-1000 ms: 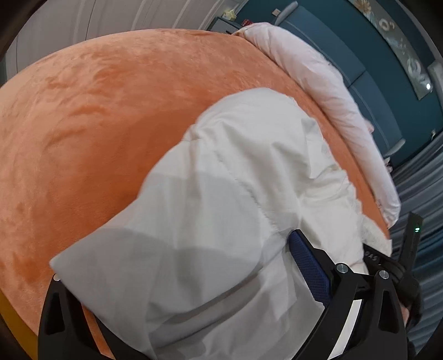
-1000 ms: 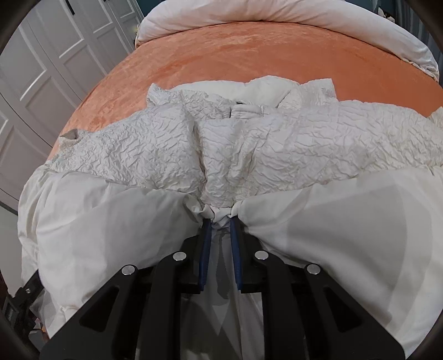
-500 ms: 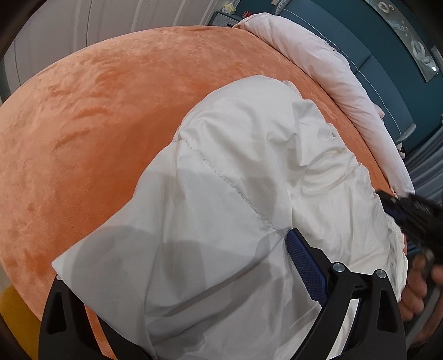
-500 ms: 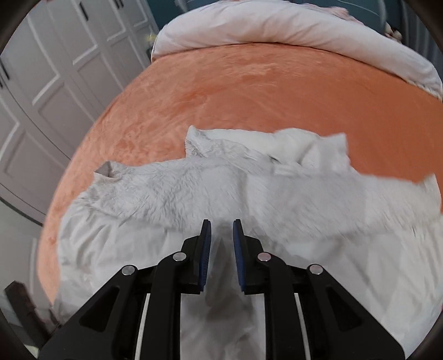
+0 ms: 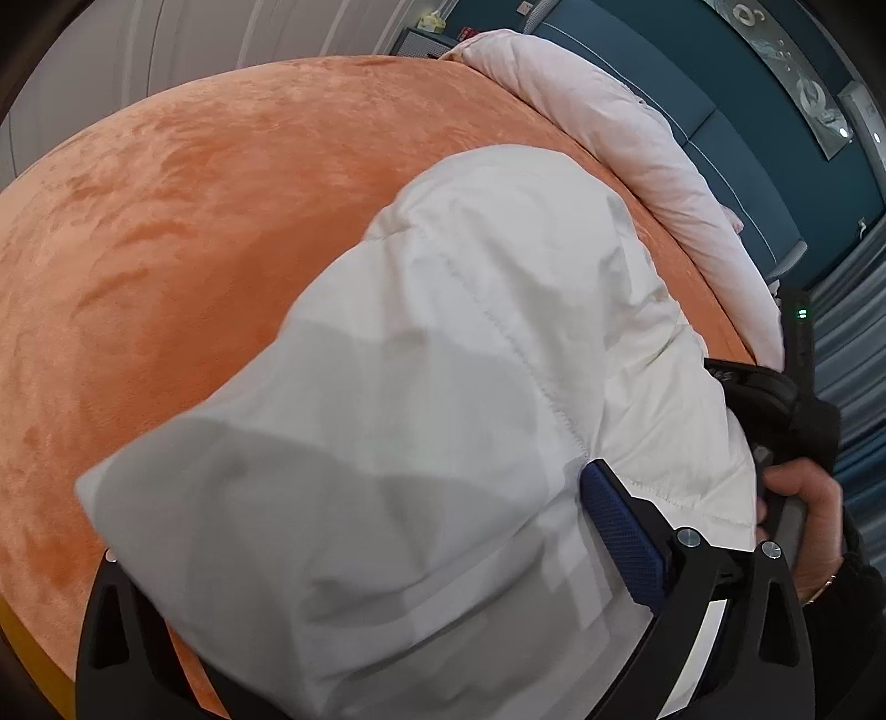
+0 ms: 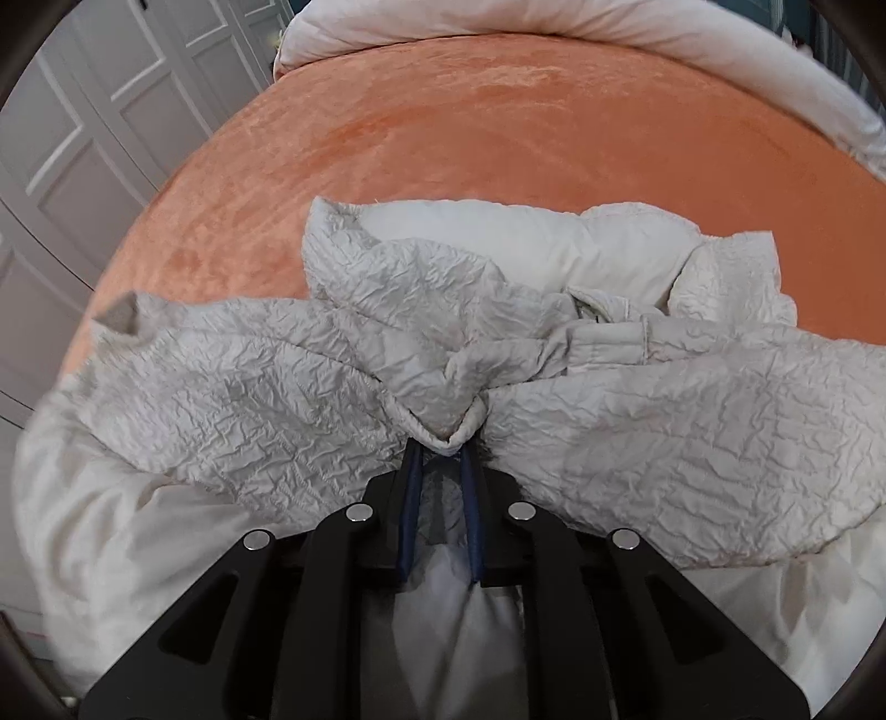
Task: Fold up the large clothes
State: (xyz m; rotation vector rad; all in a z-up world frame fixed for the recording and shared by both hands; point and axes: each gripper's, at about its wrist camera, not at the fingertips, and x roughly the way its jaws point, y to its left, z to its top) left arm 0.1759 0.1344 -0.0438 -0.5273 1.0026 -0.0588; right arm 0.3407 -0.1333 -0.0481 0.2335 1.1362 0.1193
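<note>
A large white padded garment (image 5: pixel 454 354) lies on an orange bed cover (image 5: pixel 166 210). In the left wrist view it drapes over my left gripper (image 5: pixel 387 554) and hides one finger; the blue-padded finger (image 5: pixel 620 526) presses its edge. The jaws stand wide with thick cloth between them. In the right wrist view my right gripper (image 6: pixel 440 451) is shut on a bunched crinkled fold of the same garment (image 6: pixel 277 399), lifted above the smooth white part (image 6: pixel 526 243). The right gripper and hand also show in the left wrist view (image 5: pixel 786 443).
A rolled white duvet (image 6: pixel 554 22) lies along the far edge of the bed, also in the left wrist view (image 5: pixel 609 122). White wardrobe doors (image 6: pixel 83 138) stand at the left. A teal wall (image 5: pixel 747 111) and grey curtains are to the right.
My right gripper has carried the crinkled fold forward over the garment, after a lift half a second ago. The garment on the left side has bunched and shifted further up the bed.
</note>
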